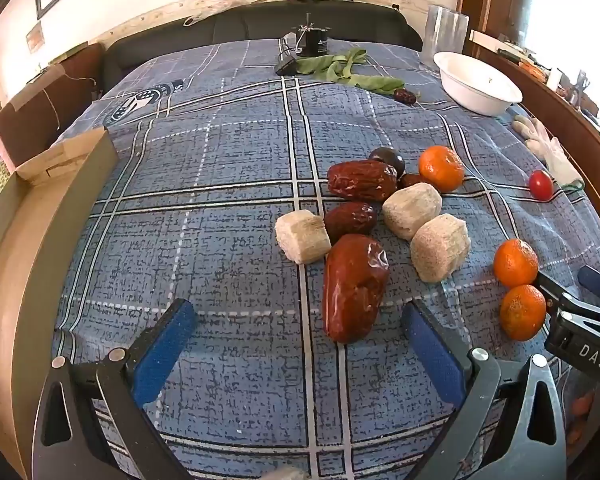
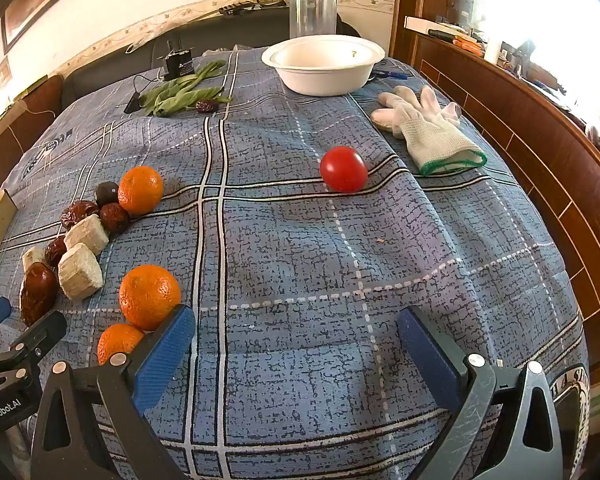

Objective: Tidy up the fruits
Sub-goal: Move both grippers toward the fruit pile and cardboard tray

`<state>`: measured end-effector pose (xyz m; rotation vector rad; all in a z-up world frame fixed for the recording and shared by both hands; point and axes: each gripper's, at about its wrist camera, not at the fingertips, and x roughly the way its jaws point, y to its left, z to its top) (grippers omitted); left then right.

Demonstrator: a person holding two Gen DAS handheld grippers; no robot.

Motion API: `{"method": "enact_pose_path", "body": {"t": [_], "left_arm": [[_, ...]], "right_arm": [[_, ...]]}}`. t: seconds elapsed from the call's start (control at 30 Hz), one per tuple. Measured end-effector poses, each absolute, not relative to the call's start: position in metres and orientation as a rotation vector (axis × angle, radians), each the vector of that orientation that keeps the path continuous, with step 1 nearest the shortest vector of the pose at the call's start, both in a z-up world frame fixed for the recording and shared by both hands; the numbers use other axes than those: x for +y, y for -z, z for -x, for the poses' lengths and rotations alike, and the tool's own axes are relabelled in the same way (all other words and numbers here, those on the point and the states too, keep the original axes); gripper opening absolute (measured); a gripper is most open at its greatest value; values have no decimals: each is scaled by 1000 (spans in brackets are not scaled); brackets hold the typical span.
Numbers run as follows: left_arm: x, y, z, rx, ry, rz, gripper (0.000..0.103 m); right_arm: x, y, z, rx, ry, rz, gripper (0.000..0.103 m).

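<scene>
Both my left gripper [image 1: 296,336] and right gripper [image 2: 296,338] gape empty over the tabletop [image 2: 300,248]; large date [image 1: 354,288] lies just ahead between left fingers, so I'd judge: descend squarely, close gently along its narrow width, avoid nudging tangerine [image 1: 523,312].

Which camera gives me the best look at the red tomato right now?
The right wrist view: the tomato sits large and unobstructed, mid-cloth ahead of the open right gripper. The left wrist view shows it only small, near the right edge.
</scene>
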<state>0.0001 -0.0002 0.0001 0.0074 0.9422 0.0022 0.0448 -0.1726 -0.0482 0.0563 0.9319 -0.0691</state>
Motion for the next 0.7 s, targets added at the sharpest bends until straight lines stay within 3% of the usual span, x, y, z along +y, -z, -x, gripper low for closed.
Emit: {"method": "enact_pose_path", "body": {"t": [0.7], "left_arm": [[0, -3, 0, 971, -17, -1, 103]], "right_arm": [[-176, 44, -47, 931, 69, -56, 103]]}}
